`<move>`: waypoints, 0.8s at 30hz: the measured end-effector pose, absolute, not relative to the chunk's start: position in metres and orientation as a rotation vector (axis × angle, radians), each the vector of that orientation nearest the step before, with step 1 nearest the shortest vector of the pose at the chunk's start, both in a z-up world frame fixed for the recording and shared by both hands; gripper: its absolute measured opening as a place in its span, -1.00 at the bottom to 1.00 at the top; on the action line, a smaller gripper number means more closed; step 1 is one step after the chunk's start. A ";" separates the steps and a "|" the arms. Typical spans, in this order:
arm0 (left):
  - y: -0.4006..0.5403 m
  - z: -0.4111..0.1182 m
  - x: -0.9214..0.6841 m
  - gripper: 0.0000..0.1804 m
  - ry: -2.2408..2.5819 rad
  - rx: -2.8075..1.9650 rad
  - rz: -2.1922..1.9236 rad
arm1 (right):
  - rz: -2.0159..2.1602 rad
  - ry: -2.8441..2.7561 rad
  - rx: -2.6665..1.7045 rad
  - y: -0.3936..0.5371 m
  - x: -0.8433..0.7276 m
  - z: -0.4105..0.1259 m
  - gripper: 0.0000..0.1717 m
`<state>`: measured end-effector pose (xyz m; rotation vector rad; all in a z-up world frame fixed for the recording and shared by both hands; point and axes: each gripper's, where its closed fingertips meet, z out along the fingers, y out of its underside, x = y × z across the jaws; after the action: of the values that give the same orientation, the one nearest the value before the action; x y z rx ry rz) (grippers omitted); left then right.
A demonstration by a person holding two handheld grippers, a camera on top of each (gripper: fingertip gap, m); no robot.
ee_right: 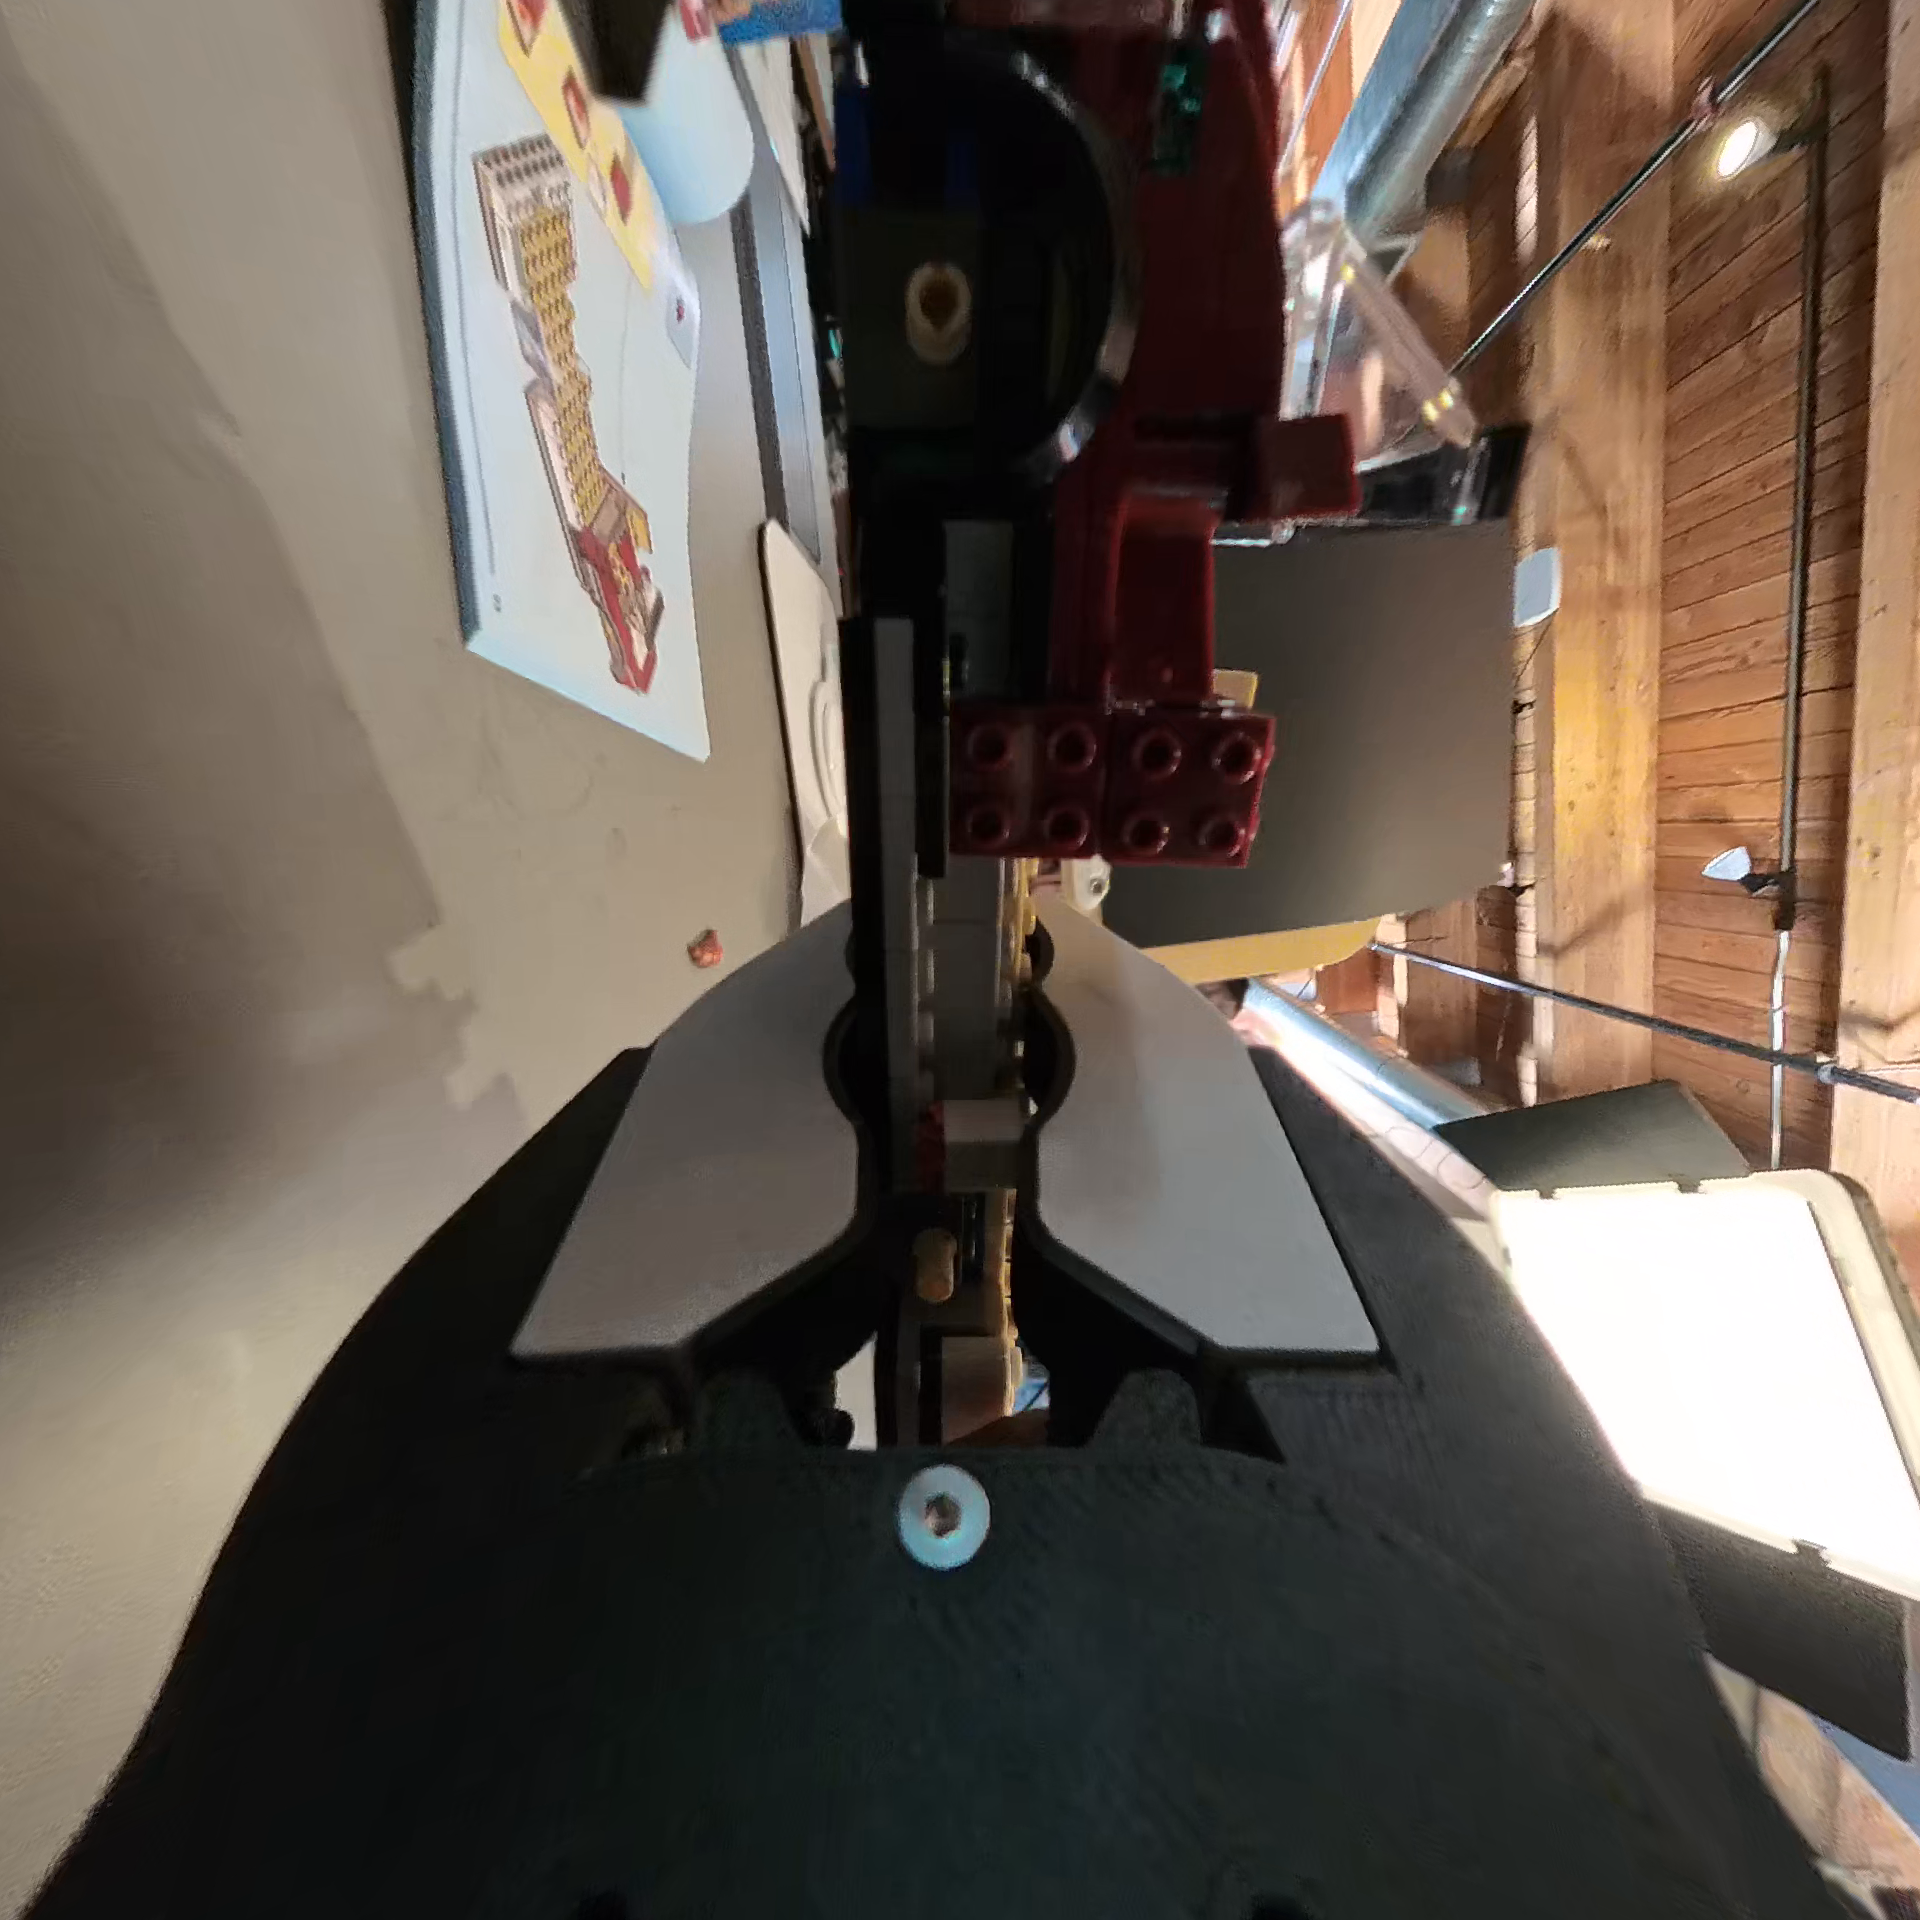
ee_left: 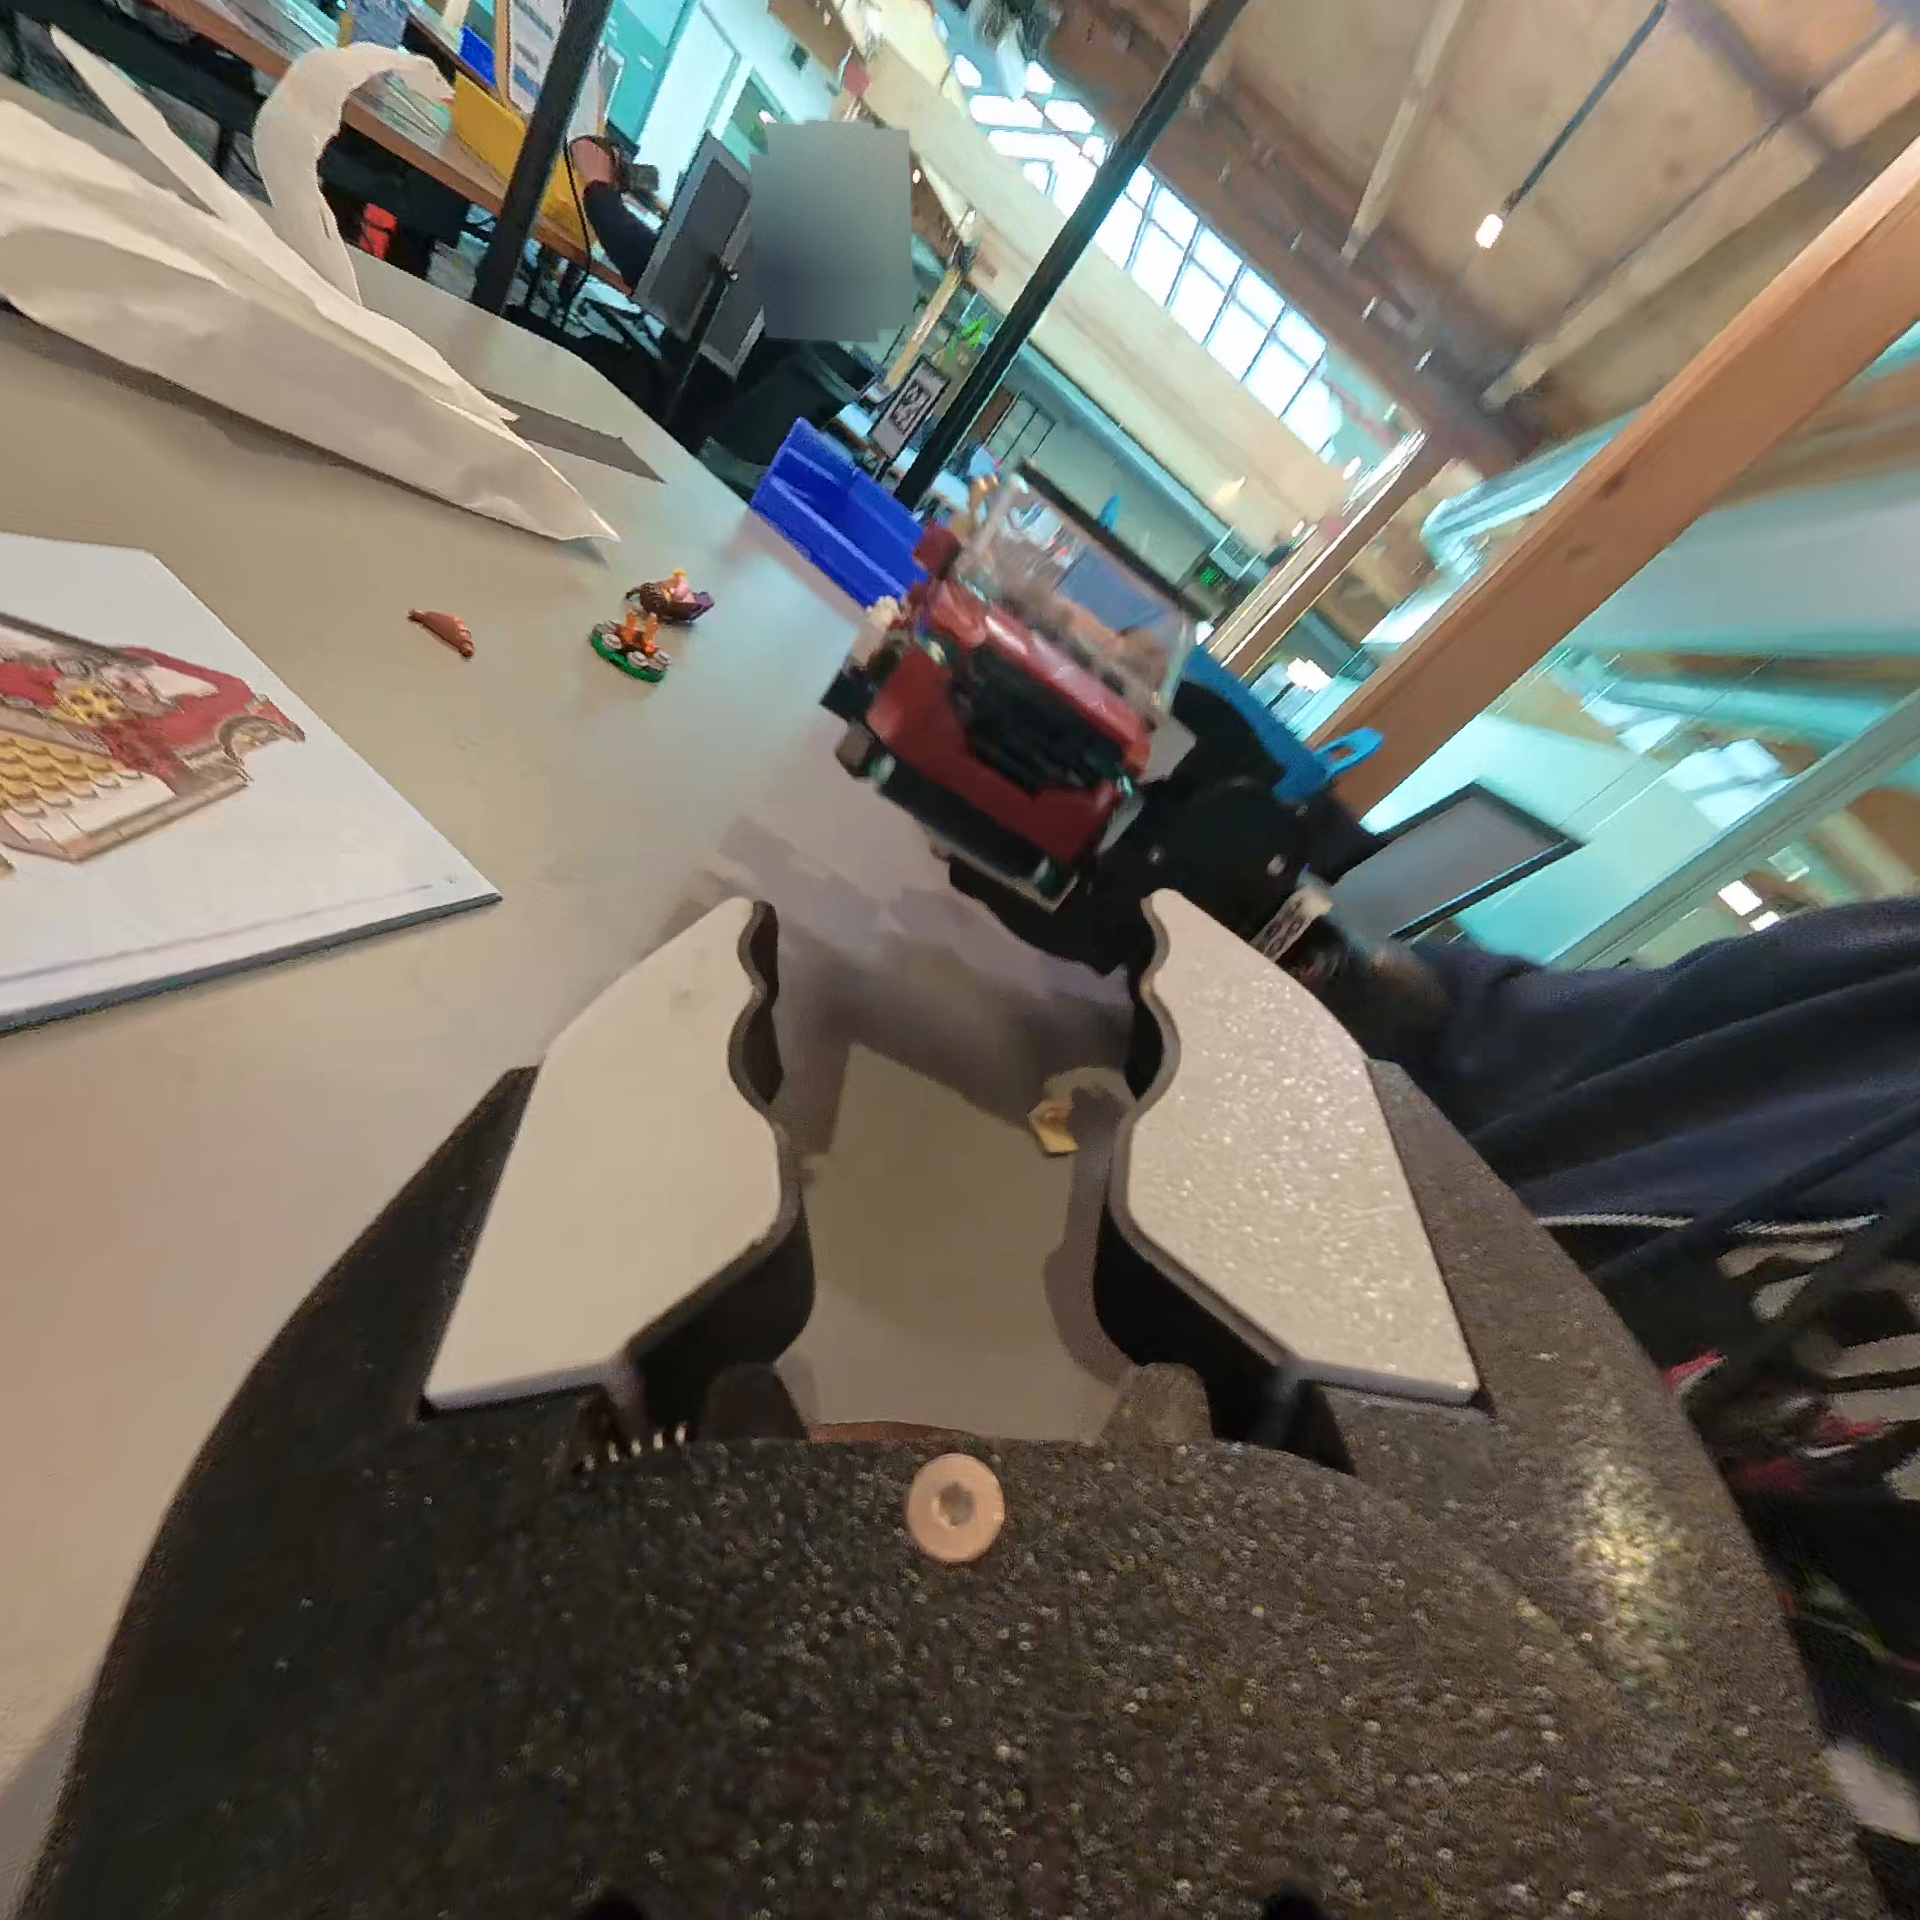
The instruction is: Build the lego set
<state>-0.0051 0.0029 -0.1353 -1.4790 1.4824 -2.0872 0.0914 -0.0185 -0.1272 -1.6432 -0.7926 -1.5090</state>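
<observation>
My left gripper [ee_left: 956,914] is open and empty, low over the grey table [ee_left: 582,790]. A small tan piece [ee_left: 1055,1120] lies on the table by its right finger, not gripped. Ahead of it, a dark red brick-built car [ee_left: 997,727] with a clear windscreen is held off the table by my right gripper [ee_left: 1226,842]. In the right wrist view my right gripper [ee_right: 945,935] is shut on the car's grey and black base plates [ee_right: 956,987]. The car's dark red body [ee_right: 1164,499] and studded bricks stick out past the fingertips.
An open instruction booklet [ee_left: 156,748] lies at the left on the table and also shows in the right wrist view [ee_right: 561,416]. White paper bags [ee_left: 208,291] lie behind it. Small brick pieces [ee_left: 629,639] and a brown piece [ee_left: 442,631] sit mid-table. Blue bins [ee_left: 831,509] stand behind. A person's dark sleeve [ee_left: 1662,1039] is at the right.
</observation>
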 end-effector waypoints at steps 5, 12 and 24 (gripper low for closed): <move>-0.027 -0.137 -0.014 -0.40 1.720 -1.286 -1.943 | -1.503 -0.735 -1.708 -0.026 0.112 -0.123 -0.73; -0.084 -0.182 -0.028 -0.52 2.262 -1.042 -1.482 | -1.510 -0.673 -1.761 -0.030 0.132 -0.122 -0.73; -0.138 -0.199 -0.015 -0.81 2.349 -0.751 -1.168 | -1.517 -0.619 -1.770 -0.037 0.143 -0.121 -0.72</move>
<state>-0.0146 -0.1377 -0.1989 -0.7514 2.3486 -1.1675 0.1428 -0.0367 -0.1206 -1.7702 -0.6195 -1.5165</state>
